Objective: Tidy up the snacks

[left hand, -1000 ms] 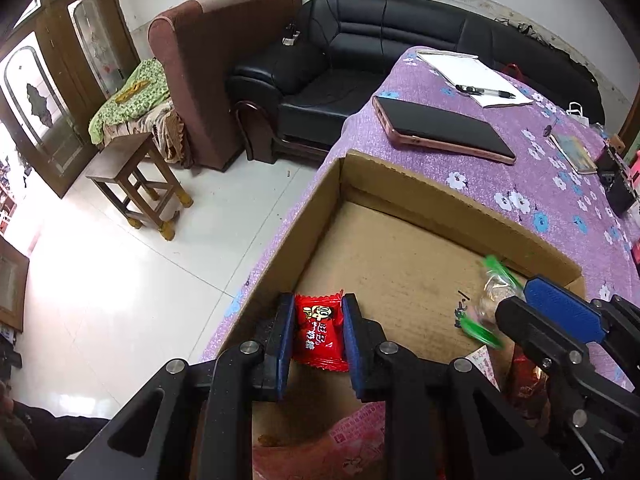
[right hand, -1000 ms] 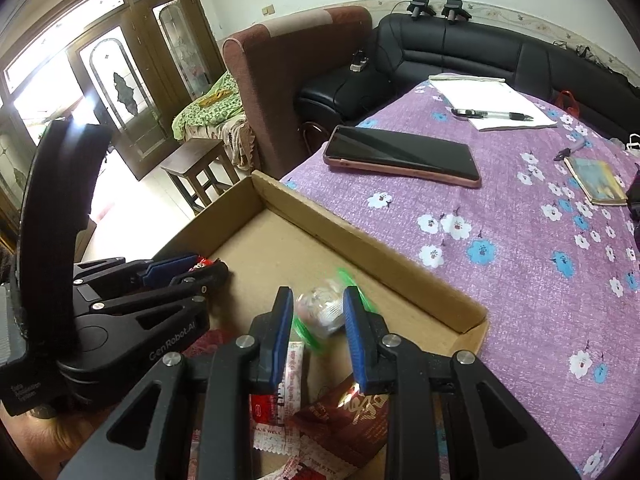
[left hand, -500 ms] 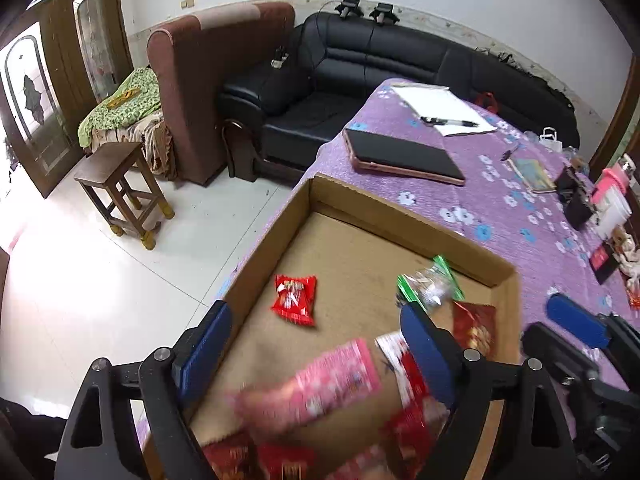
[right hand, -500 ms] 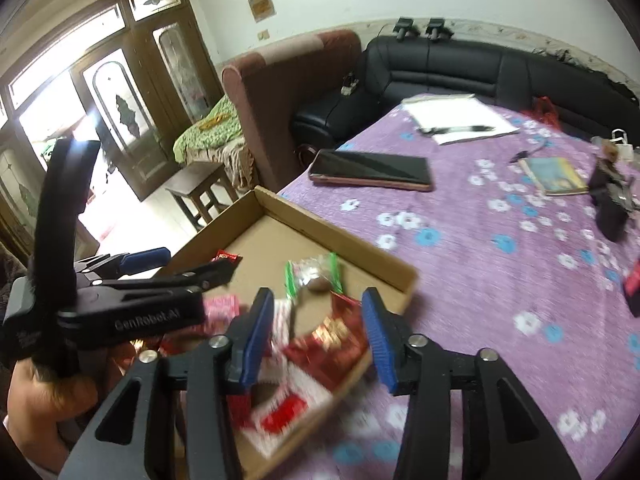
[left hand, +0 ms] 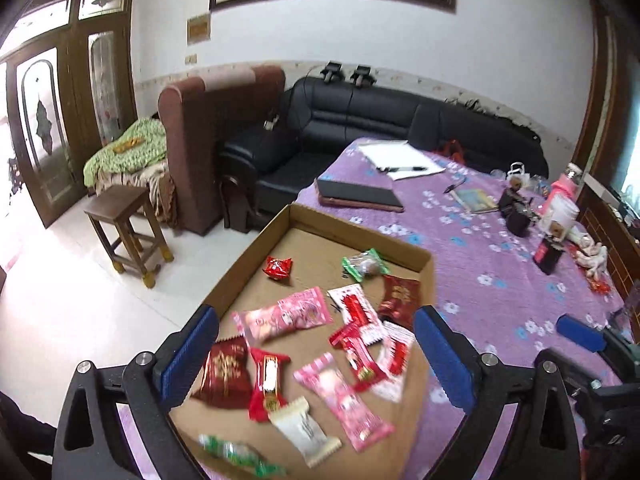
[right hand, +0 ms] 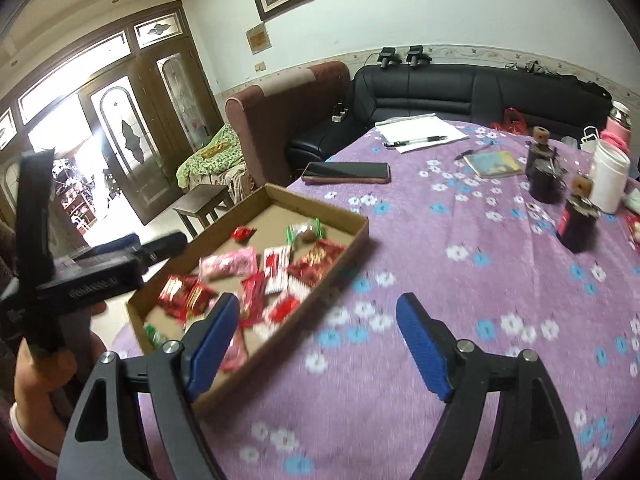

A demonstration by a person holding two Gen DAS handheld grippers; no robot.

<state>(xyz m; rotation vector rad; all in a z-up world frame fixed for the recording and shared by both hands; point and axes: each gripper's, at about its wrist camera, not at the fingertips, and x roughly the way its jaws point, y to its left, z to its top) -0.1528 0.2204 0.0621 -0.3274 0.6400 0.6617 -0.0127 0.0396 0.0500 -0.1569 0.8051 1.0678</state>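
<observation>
The near end of the cardboard tray [left hand: 256, 248] is cut off behind the left gripper [left hand: 316, 356], and a green-wrapped snack [left hand: 240, 456] there is blurred beyond reading. Print on the wrappers is too smeared to make out. The tray sits at the edge of a surface under a purple flowered cloth [right hand: 460, 280] and holds scattered red, pink and white snack packets [left hand: 288, 316]. The left gripper hovers above these, jaws spread wide, holding nothing. The right gripper [right hand: 316, 344] is also wide open and empty, over bare cloth just beside the tray's right wall [right hand: 340, 256].
</observation>
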